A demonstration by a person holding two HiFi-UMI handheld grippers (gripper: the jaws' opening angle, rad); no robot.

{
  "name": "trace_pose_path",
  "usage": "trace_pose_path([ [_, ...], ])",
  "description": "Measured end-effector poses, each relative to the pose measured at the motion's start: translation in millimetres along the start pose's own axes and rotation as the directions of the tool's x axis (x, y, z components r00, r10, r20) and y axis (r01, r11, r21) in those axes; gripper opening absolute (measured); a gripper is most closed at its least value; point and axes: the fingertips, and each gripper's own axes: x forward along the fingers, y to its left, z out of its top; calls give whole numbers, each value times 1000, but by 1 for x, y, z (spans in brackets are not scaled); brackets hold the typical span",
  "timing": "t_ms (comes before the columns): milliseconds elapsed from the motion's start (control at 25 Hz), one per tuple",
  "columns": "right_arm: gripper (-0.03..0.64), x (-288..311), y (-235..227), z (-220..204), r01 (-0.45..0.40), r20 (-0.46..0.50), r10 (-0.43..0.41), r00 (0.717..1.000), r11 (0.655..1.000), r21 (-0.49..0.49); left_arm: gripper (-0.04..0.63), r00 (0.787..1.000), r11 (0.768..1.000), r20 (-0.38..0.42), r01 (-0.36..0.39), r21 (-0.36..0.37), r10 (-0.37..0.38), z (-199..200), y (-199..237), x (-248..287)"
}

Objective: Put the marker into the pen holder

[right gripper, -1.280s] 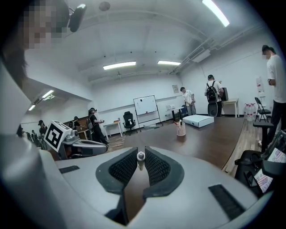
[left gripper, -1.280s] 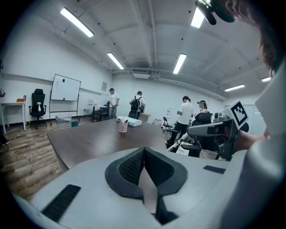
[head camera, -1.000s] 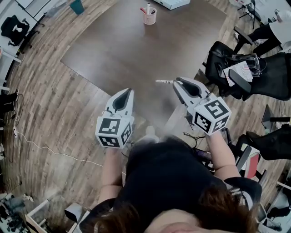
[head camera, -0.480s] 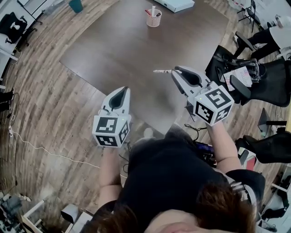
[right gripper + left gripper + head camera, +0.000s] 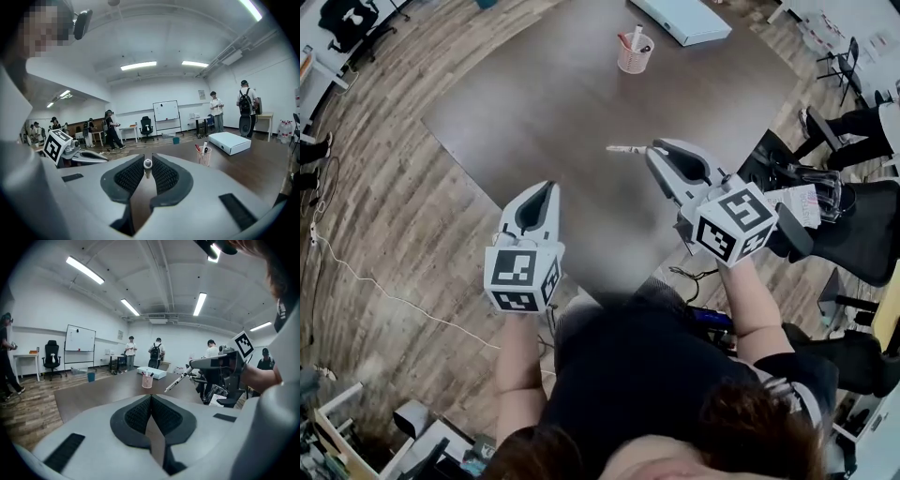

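Observation:
A white marker (image 5: 623, 148) sticks out sideways from my right gripper (image 5: 654, 151), which is shut on it above the near part of the dark table (image 5: 544, 103). In the right gripper view the marker's round end (image 5: 147, 163) shows between the ribbed pads. The pink mesh pen holder (image 5: 635, 54) stands far up the table with a few pens in it, well ahead of both grippers. It also shows as the pen holder (image 5: 203, 156) and pen holder (image 5: 147, 380). My left gripper (image 5: 546, 187) is shut with nothing in it, near the table's near-left edge.
A flat white box (image 5: 680, 19) lies on the table behind the pen holder. Black office chairs (image 5: 853, 202) stand at the right of the table. Wooden floor surrounds the table. Several people, a whiteboard (image 5: 165, 111) and desks stand along the far walls.
Both grippers have moved forward toward the table. In the head view the pen holder has drifted right and lower. The marker stays in the right gripper.

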Motion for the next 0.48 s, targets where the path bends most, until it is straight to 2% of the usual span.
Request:
trace_pose_path([
  [320,66,30,-72,20,-95,-5,95,995,995,-17,28,993,993,11,-121,-13,121,24,-5,49],
  [480,67,47,-92,26,-144,-10,144,990,989,-24,28,983,983,9,-181,-30,182,31,0,65],
])
